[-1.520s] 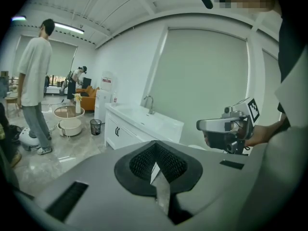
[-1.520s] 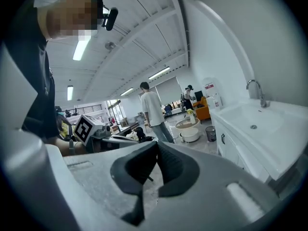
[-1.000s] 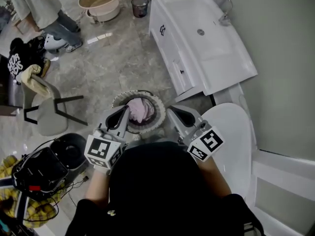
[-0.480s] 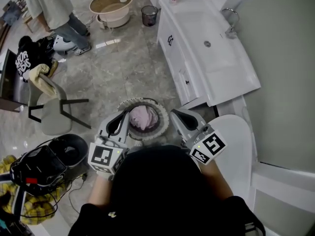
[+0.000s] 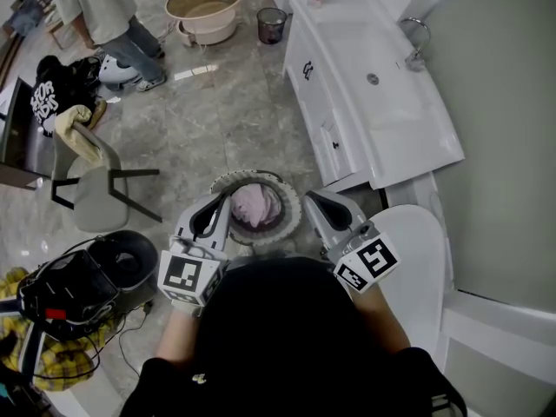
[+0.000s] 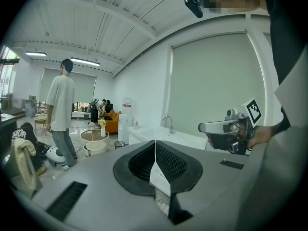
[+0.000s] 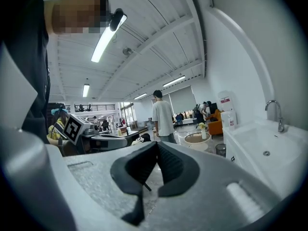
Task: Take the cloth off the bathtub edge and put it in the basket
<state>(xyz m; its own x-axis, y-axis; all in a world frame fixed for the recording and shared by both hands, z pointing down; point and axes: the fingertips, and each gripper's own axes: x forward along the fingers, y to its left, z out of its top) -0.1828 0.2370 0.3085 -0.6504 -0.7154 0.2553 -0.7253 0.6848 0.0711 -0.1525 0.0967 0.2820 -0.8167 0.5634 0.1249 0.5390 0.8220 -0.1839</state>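
Little has changed in the last second. The left gripper and right gripper hang at lower centre of the head view much where they were, pointing nearly level; only the view itself has tipped, so more of the far room shows along the top edge. The crumpled pink cloth sat in the round woven basket with the pale rim and dark inside a second ago and sits there now, heaped at centre frame on the grey marbled floor, between and just beyond the two gripper noses. Neither tool touches it. In its own view the left gripper's ribbed black pads are pressed together with nothing between them; the right gripper's view shows the same, jaws closed and empty. The white rounded rim at lower right, which I take for the bathtub edge though I cannot be sure, carries no cloth. The long white counter with a sink runs up the right side, untouched. To my eye the task is as good as done; the cloth has been delivered and let go, and the hands are merely idling above the basket.
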